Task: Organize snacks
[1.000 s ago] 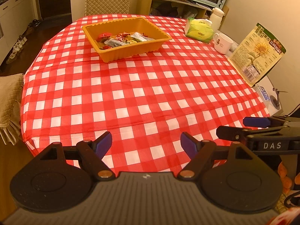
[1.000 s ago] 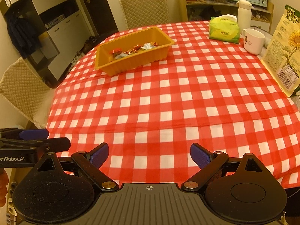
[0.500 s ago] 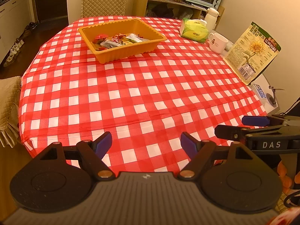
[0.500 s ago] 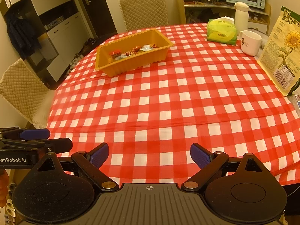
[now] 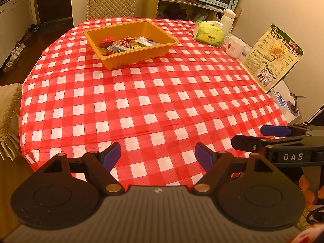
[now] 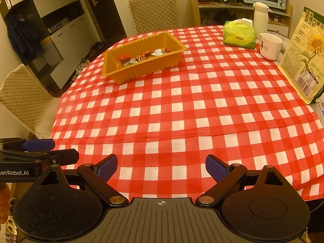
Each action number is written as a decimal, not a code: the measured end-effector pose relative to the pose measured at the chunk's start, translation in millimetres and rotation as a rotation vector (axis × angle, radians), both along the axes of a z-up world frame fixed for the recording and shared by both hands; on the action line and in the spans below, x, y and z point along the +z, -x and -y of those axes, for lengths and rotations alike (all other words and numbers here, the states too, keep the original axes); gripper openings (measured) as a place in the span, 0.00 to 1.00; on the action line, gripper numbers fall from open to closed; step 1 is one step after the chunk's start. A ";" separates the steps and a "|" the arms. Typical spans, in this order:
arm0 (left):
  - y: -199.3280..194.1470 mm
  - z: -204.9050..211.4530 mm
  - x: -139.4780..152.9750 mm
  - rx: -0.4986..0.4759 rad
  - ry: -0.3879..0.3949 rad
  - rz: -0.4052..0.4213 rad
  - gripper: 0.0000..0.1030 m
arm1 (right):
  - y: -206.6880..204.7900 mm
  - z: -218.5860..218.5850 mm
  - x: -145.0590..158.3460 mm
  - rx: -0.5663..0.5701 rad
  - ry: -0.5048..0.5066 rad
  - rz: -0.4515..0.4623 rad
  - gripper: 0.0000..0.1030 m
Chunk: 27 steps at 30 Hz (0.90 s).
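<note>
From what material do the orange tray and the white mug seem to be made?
Orange tray: probably thin moulded plastic, matte; its walls are ribbed and the rim is rolled.
White mug: likely glazed ceramic; its smooth surface has a soft shine, though coated plastic cannot be excluded.

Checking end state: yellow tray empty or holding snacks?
Holding snacks. Wrapped snacks lie inside the yellow tray; none visible loose on the checked tablecloth.

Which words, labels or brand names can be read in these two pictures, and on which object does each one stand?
"DAS": on the right gripper, seen from the left wrist view.
"enRobot.AI", cut by the picture's edge: on the left gripper, seen from the right wrist view.
Sunflower seed bag: large Chinese characters at its top, too unclear to quote; fine print and barcode digits too small.
Tissue pack: logo blurred.
Mug: print too small.
</note>
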State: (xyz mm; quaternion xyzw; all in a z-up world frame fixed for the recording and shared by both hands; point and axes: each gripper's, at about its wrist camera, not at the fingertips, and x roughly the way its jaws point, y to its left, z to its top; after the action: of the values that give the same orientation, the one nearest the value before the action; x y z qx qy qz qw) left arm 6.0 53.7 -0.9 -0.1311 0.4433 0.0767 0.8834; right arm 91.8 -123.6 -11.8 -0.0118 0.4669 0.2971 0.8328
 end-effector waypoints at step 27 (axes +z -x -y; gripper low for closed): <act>-0.5 -1.0 0.5 0.000 0.000 0.002 0.76 | 0.1 -0.9 1.3 0.001 -0.001 0.001 0.90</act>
State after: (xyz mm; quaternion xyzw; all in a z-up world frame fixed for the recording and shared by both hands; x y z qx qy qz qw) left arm 6.5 54.7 -0.4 -0.1312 0.4426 0.0769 0.8838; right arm 91.7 -122.7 -10.4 -0.0119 0.4663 0.2977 0.8330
